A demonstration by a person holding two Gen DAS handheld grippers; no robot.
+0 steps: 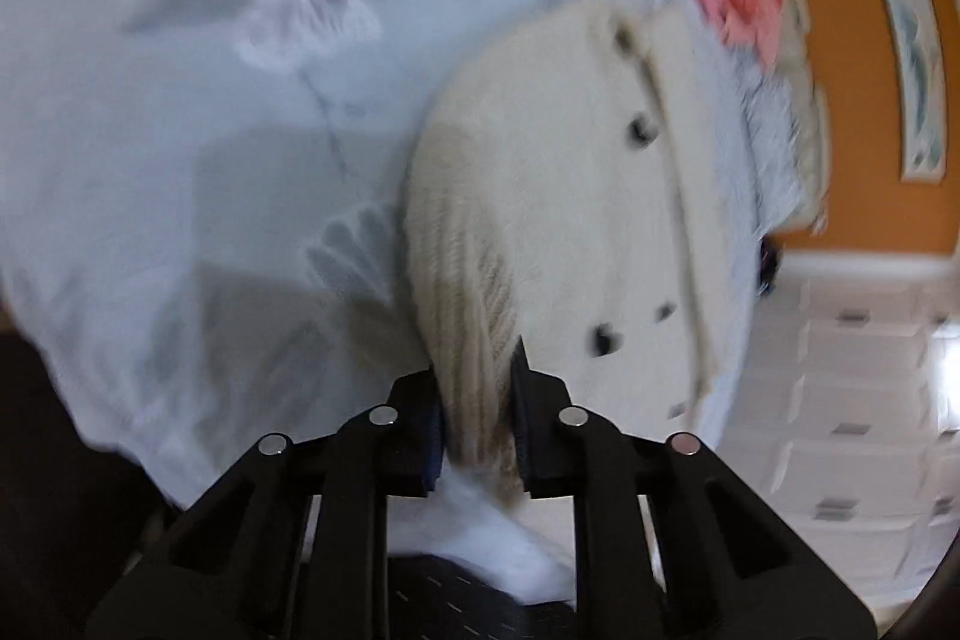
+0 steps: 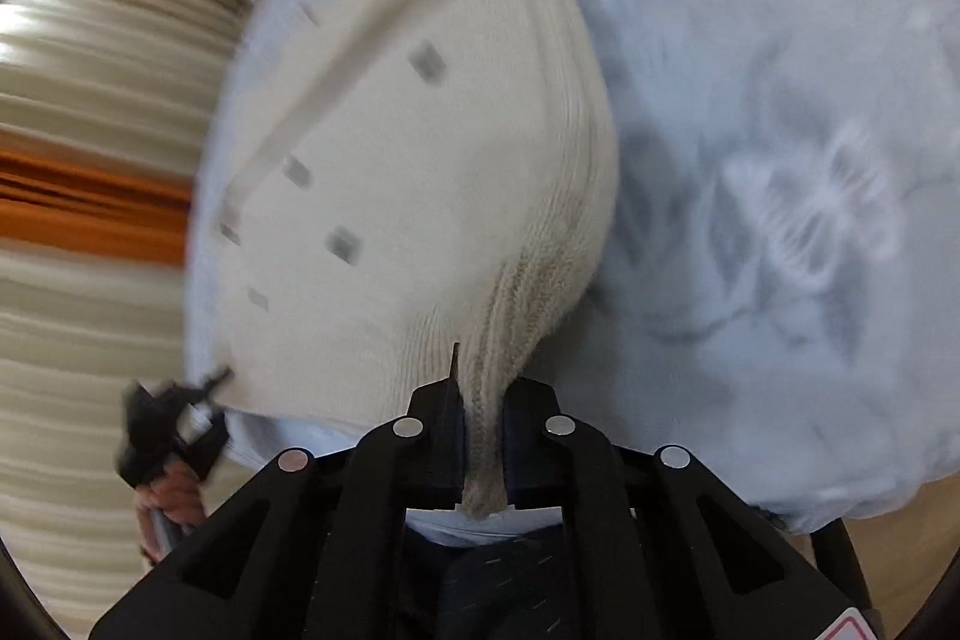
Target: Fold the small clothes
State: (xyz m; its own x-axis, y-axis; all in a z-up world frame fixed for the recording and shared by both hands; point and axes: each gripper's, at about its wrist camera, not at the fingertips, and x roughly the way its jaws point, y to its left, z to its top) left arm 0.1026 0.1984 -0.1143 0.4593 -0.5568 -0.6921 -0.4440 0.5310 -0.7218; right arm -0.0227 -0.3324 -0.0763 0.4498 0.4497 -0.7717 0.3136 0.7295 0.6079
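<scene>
We have both claws clamped on the cardigan's (image 1: 540, 196) ribbed hem: left claw (image 1: 477, 424) on one corner, right claw (image 2: 483, 436) on the other. Cardigan lies flat on the bed (image 1: 180, 130), buttons up (frames blurry). Likely early: no fold visible yet, all folds left.

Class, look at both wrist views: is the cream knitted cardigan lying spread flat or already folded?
Spread out, buttoned front up, on the blue bedsheet. The cream cardigan shows its full button row; only its ribbed hem is bunched in the left gripper and right gripper.
</scene>
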